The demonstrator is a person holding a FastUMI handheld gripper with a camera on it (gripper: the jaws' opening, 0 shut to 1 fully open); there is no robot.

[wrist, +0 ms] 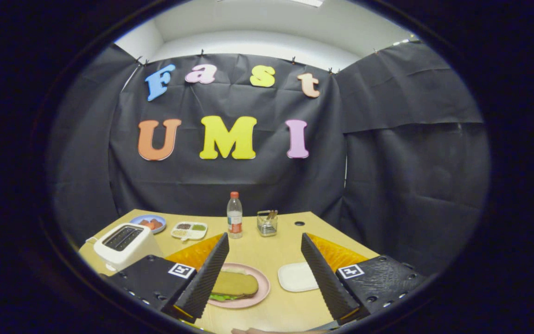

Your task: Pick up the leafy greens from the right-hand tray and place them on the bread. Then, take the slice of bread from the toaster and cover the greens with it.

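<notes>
Two fingers of the tool [264, 278] stand spread wide apart above the worktop [267, 241], with nothing held between them; the gap is plainly empty, and the wooden surface shows through it. Just ahead of the left finger sits a pink plate [260, 292], and on it lies the sandwich: a slice of bread [235, 284] on top, a fringe of leafy greens [220, 297] peeking out beneath it at the near edge; whether a second slice lies under the greens I can't quite tell, since the finger hides that side of the plate. Between the fingers, nearer the right one, rests a small white tray [297, 277], flat on the worktop and just beside the plate without touching it. Off beyond the left finger stands the white toaster [123, 242], its two dark slots facing up. Farther back comes a blue plate [149, 222] with reddish pieces on it, then a white divided dish [189, 229] with small heaps of brown and green; beside that a clear water bottle [234, 215] with a red cap stands upright, and next to it a clear holder [267, 222] with a few sticks in it. At the very near edge, below the fingers, a sliver of a hand [262, 330] shows.
</notes>
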